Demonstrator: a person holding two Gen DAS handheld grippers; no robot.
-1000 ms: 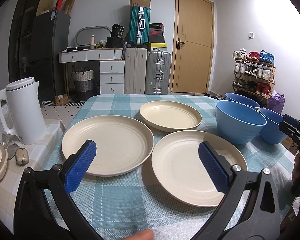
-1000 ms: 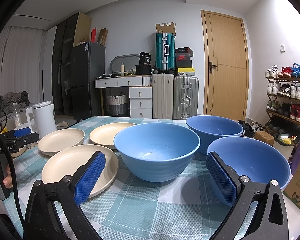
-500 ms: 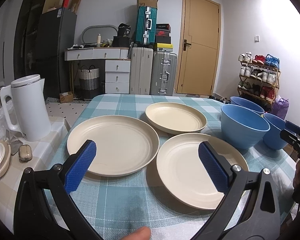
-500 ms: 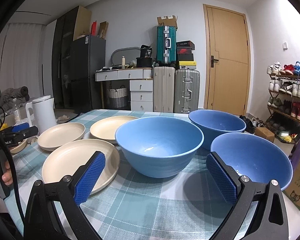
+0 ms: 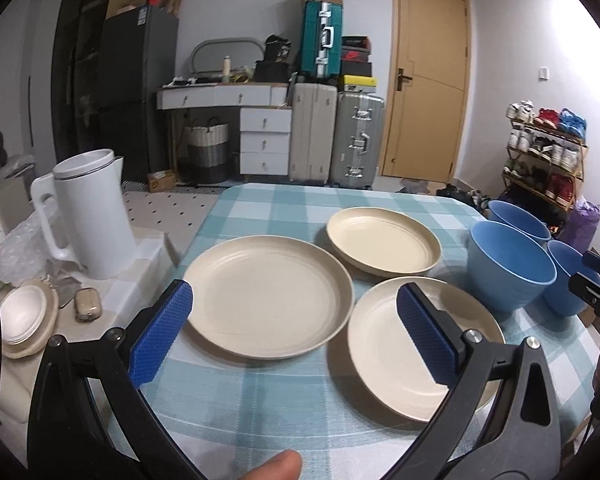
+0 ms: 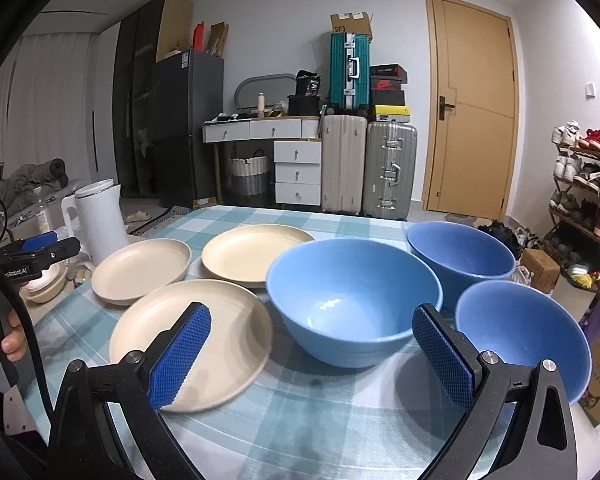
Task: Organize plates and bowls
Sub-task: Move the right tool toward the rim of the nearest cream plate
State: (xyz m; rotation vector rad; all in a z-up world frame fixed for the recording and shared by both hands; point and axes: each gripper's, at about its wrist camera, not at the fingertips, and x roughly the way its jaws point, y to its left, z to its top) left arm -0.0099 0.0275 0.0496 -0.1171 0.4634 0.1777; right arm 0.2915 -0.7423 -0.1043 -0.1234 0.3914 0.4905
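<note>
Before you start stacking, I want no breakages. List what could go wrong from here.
1. The near plate appears to lie partly under the left plate, so lifting it first could drag that one.
2. The big bowl sits close against the near plate; the right gripper, jaws open, may bump that plate's rim.
3. The small bowl sits near the table edge and a nudge might tip it off.
</note>
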